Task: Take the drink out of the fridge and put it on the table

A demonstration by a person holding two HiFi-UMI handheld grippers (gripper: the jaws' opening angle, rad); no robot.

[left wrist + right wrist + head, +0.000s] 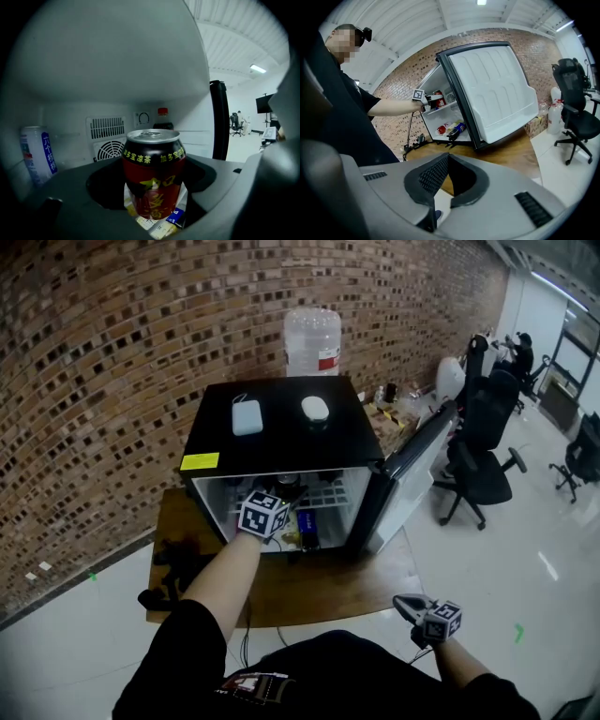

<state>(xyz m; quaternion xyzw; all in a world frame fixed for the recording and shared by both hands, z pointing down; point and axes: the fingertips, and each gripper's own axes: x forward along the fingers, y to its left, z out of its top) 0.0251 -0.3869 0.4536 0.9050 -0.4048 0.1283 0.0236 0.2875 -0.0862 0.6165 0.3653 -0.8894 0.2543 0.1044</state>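
Brick-wall corner: open fridge holds red can; left gripper fingers closing around it; right gripper fingers together.

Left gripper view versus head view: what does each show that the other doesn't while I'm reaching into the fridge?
Only the left gripper view: a red can standing between the left gripper's closing jaws, with gaps at both sides; a white-and-blue can at left; a red-capped bottle at the back.
Only the head view: two white things on the fridge top, a water jug behind it, the table, and the right gripper low, away from the fridge.
Both: the fridge's white inside and its open door.
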